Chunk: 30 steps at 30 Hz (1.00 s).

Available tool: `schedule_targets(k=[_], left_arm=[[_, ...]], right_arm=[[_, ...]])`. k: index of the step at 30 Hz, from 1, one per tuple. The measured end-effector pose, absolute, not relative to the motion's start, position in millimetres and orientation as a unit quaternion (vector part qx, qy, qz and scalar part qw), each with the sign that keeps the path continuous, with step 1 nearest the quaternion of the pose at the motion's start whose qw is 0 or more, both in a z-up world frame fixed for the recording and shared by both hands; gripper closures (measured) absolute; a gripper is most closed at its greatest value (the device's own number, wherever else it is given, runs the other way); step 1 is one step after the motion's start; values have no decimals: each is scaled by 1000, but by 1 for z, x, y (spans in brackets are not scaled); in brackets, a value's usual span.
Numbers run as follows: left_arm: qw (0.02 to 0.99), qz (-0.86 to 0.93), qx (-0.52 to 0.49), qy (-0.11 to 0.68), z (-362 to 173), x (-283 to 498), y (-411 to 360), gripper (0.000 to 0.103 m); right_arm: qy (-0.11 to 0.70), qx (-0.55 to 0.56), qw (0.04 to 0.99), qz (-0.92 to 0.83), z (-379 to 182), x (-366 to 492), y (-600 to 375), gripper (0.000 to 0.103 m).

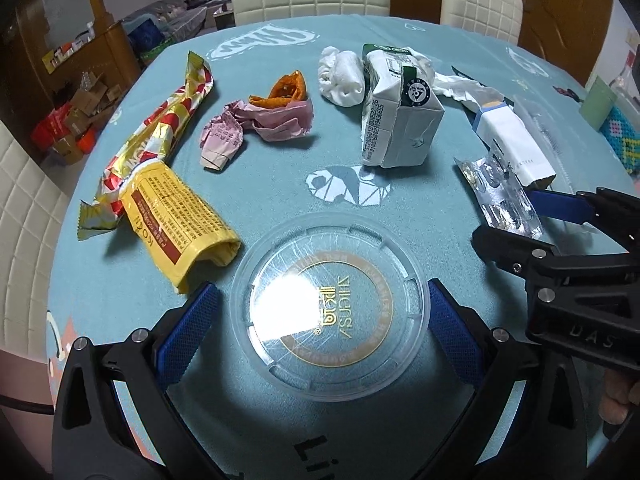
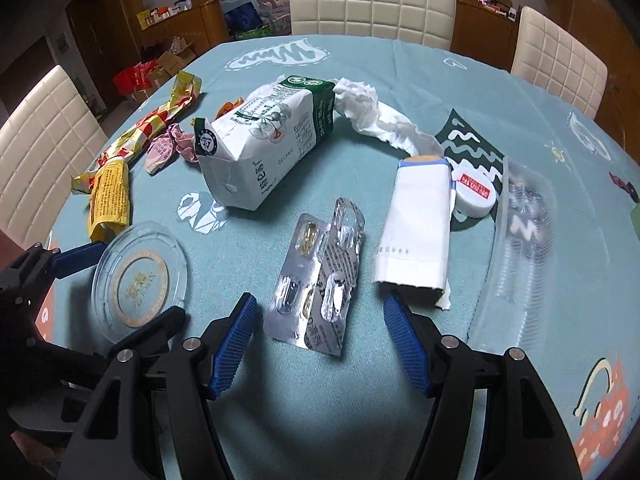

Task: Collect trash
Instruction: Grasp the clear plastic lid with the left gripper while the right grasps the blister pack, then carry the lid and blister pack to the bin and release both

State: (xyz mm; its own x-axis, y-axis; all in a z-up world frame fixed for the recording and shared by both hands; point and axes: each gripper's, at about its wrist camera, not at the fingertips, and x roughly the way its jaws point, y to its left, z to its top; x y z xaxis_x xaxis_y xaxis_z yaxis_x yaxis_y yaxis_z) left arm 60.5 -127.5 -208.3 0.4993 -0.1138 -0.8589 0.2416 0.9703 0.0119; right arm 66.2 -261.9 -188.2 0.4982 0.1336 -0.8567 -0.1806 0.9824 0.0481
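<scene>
A clear round plastic lid (image 1: 330, 308) (image 2: 140, 276) lies flat on the teal tablecloth (image 1: 280, 184). My left gripper (image 1: 320, 292) is open and straddles it, a blue pad on each side. A silver blister pack (image 2: 320, 292) (image 1: 500, 196) with a few capsules lies between the spread fingers of my open right gripper (image 2: 320, 302), and neither pad touches it. Further back lie a crushed white and green milk carton (image 2: 264, 140) (image 1: 400, 112), a white box (image 2: 416, 232), crumpled tissue (image 1: 340, 76), pink paper (image 1: 256, 128) and a yellow wrapper (image 1: 180, 216).
A gold and red wrapper (image 1: 160, 128) and an orange scrap (image 1: 288, 88) lie at the left. A small round white tub (image 2: 476, 196) and a clear plastic tray (image 2: 520, 248) sit at the right. Cream padded chairs (image 2: 372, 0) ring the round table.
</scene>
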Motion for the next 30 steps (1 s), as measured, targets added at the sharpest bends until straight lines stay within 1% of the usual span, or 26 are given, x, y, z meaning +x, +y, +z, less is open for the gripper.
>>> schedule_targets(k=[1,2,3,4,5,9,21,30], left_arm=[[864,-106,66,488,-208,61,-127,4],[864,-109,67,487,-208,61,-127,5],[865,-113,69,484,-207,60,-127,8],[867,-117,71,480,-206,59,-127,14],[865,-119,71,482,-205,59,-127,14],[866,-127,59,480,-203,57,-122,15],[885,-110,55,449,-174,31,-94,15],[899,-58,49,430,-153,10,-41,15]], right_arm=[[492,-26,866,90,-189,67,-261,39],[490,-31,867,88,-189,66,-260,43],[487,-36,869,85,-188,65,-260,50],[485,-36,869,87,-188,65,-260,54],[484,-37,870,87,-187,64,-260,64],[486,-34,868,92,-183,61,-260,70],[478,-34,870,112,-168,35,-237,70],[454,-58,874,165,-147,32,-173,70]])
